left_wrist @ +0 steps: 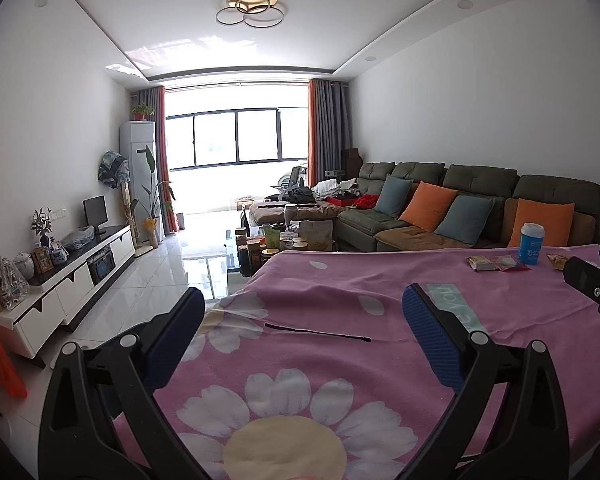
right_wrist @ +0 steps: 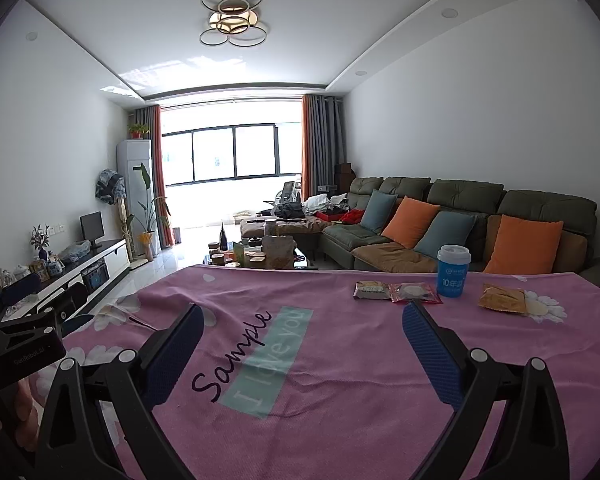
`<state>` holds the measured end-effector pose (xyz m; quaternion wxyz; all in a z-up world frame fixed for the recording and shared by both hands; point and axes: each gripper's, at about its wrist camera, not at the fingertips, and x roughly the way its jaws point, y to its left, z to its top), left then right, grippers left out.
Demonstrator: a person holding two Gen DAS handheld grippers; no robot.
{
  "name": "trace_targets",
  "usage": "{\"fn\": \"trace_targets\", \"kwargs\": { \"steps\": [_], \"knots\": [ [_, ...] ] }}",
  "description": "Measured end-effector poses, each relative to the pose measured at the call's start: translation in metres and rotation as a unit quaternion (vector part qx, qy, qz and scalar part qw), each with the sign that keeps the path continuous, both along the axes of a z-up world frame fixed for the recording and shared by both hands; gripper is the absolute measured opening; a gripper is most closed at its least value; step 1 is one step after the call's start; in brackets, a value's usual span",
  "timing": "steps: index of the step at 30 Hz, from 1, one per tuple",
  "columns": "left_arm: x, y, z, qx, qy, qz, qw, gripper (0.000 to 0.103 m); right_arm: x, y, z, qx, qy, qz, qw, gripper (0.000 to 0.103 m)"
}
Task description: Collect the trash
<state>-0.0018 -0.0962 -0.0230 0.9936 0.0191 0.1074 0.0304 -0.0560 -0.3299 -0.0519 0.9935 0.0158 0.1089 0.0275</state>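
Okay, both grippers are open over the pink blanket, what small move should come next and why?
Probably ease the right gripper forward toward the red wrapper lying flat just ahead of it; both grippers are open and empty, and the left gripper faces only bare blanket.

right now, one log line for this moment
phase: pre-grasp | left gripper: open, empty | right gripper: open, empty | trash on pink blanket: blue cup, three snack wrappers | collected: none

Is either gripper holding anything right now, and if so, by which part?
Nothing is held. The left gripper and right gripper are both open over the blanket; the cup and wrappers lie untouched.
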Motion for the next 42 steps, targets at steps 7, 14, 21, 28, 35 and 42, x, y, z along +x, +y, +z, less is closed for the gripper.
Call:
{"fn": "trace_targets", "kwargs": {
  "steps": [7, 14, 21, 28, 35, 42],
  "knots": [
    [-0.0043, -0.0004, 0.0008, 0.004, -0.006, 0.004, 1.0000, 0.097, -0.0002, 0.0009, -0.0002, 0.000, 0.000, 0.001, 1.000, 0.096],
    [-0.0100, -0.0022, 0.0021, 0.009, -0.012, 0.006, 0.9999, 0.097, -0.0014, 0.0012, -0.0002, 0.001, -0.003, 0.001, 1.000, 0.096],
    [-0.0107, -0.0029, 0.0026, 0.010, -0.013, 0.007, 0.9998, 0.097, -0.0011, 0.0011, 0.0001, 0.000, -0.002, 0.002, 1.000, 0.096],
    [-0.0103, -0.0028, 0.0044, 0.007, -0.014, 0.010, 0.9998, 0.097, -0.0008, 0.0020, 0.0005, 0.000, -0.002, 0.001, 1.000, 0.096],
    [-0.0093, -0.0029, 0.0051, 0.004, -0.011, 0.010, 0.9999, 0.097, -0.0008, 0.0023, 0.0004, -0.001, -0.001, 0.002, 1.000, 0.096],
    [-0.0089, -0.0019, 0.0065, 0.001, -0.011, 0.012, 0.9999, 0.097, -0.0003, 0.0035, 0.0016, 0.000, -0.001, 0.001, 1.000, 0.096]
  ]
}}
